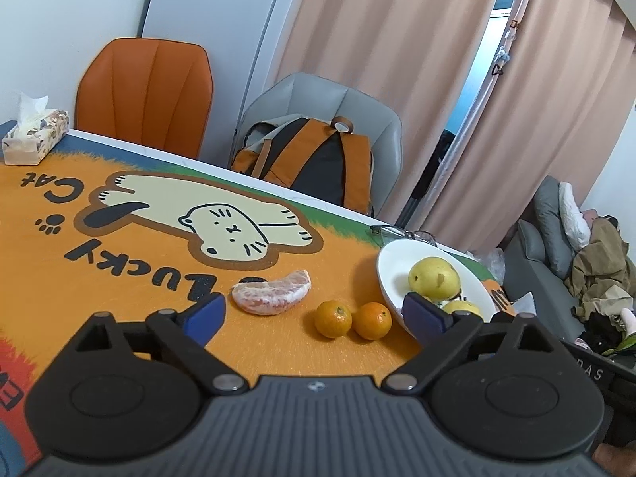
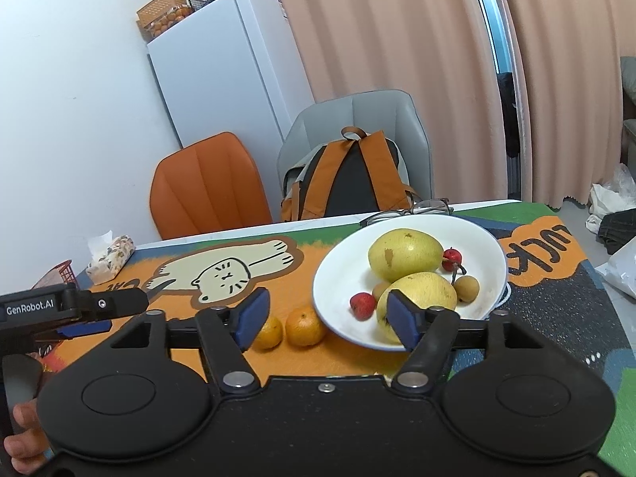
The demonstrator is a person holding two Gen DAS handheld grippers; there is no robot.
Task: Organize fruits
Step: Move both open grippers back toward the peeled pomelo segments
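Left gripper: jaws spread wide, nothing between the blue pads; low centre of the left wrist view.
Right gripper: jaws parted, gripping nothing; low centre of the right wrist view.
Plate: white, centre right of the right wrist view, sitting on the cat-print mat.
On the plate: two yellow-green mangoes, touching each other; a red lychee-like fruit at the near left; a small red fruit and a tan round one to the right.
Small oranges: two, side by side and touching, on the mat just left of the plate's rim.
Peeled citrus segment: lying on the mat, left of the oranges, apart from them.
Glasses: just behind the plate.
Tissue box: upper left, far table edge.
Backpack: on the grey chair beyond the table.
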